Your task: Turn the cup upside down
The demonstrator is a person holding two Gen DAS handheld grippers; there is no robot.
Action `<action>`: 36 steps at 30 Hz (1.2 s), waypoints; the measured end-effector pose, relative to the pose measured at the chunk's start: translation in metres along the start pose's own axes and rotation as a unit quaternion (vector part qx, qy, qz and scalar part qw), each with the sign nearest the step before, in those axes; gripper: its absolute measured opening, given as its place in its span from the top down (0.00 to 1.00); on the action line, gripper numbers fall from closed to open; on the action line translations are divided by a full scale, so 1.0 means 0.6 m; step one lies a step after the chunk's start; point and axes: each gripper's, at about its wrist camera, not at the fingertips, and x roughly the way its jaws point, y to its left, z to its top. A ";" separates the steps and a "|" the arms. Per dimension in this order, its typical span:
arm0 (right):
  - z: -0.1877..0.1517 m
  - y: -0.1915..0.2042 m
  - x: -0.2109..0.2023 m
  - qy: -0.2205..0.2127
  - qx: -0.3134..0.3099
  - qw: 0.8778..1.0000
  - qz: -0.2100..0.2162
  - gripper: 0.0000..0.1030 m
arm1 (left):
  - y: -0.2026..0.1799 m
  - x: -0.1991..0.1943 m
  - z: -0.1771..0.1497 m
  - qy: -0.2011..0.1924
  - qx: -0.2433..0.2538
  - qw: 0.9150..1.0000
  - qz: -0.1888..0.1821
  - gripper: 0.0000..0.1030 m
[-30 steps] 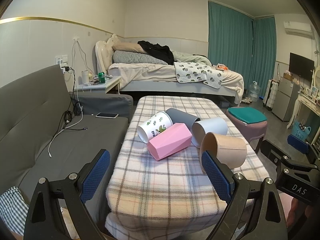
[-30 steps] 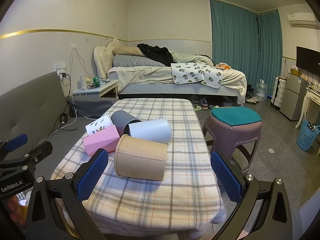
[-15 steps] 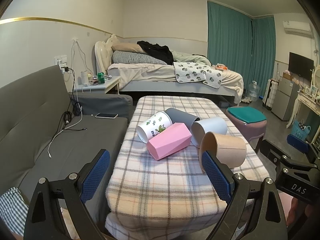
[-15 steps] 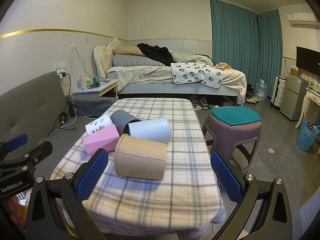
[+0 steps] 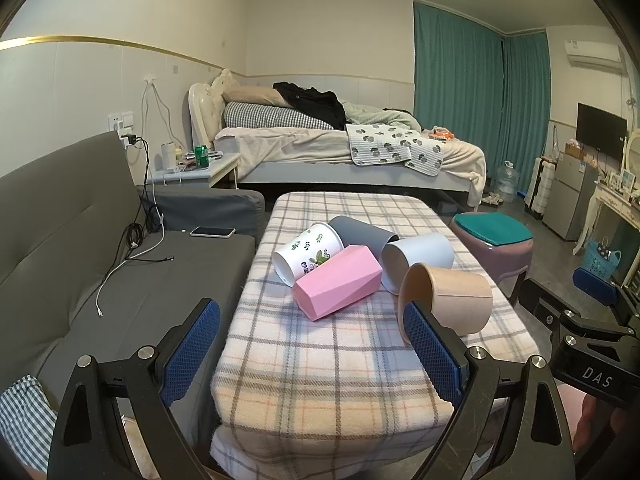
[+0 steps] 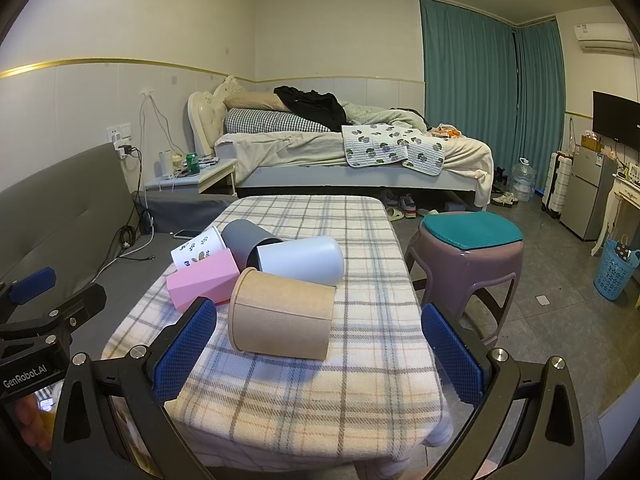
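Several cups lie on their sides on the plaid-covered table (image 5: 320, 364) (image 6: 372, 364). A tan cup (image 5: 448, 300) (image 6: 280, 320) is nearest. A pink faceted cup (image 5: 338, 282) (image 6: 202, 278), a white leaf-print cup (image 5: 308, 252) (image 6: 198, 248), a dark grey cup (image 5: 364, 230) (image 6: 248, 240) and a pale blue-white cup (image 5: 418, 256) (image 6: 302, 260) lie behind it. My left gripper (image 5: 312, 352) is open and empty at the table's near edge. My right gripper (image 6: 318, 348) is open and empty, with the tan cup just beyond its fingers.
A grey sofa (image 5: 80, 248) with a phone (image 5: 212, 232) and cables stands left of the table. A purple stool with a teal cushion (image 6: 472, 248) stands to the right. A bed (image 6: 340, 152) lies behind. A blue basket (image 6: 614, 270) sits at far right.
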 end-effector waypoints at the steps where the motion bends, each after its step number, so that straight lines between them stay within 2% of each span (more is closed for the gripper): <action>1: 0.000 0.000 0.000 0.000 0.000 1.000 0.000 0.00 | 0.000 0.000 0.000 0.000 0.000 1.000 0.000 0.07; 17: 0.000 0.002 0.010 0.016 -0.005 1.000 0.015 0.00 | 0.002 -0.002 0.005 0.006 -0.005 1.000 -0.002 0.07; 23: 0.027 -0.008 0.030 0.040 -0.020 0.997 0.056 0.00 | 0.009 0.011 0.030 0.025 -0.012 1.000 -0.003 0.07; 27: 0.071 -0.012 0.061 0.048 -0.051 0.994 0.081 0.00 | 0.014 0.037 0.054 0.051 -0.019 0.998 -0.002 0.07; 32: 0.145 0.015 0.136 0.085 -0.126 0.981 0.119 0.00 | 0.021 0.084 0.079 0.069 -0.030 0.997 0.007 0.07; 36: 0.183 0.054 0.216 0.131 -0.178 0.962 0.158 0.00 | 0.035 0.131 0.090 0.081 -0.042 0.996 0.022 0.07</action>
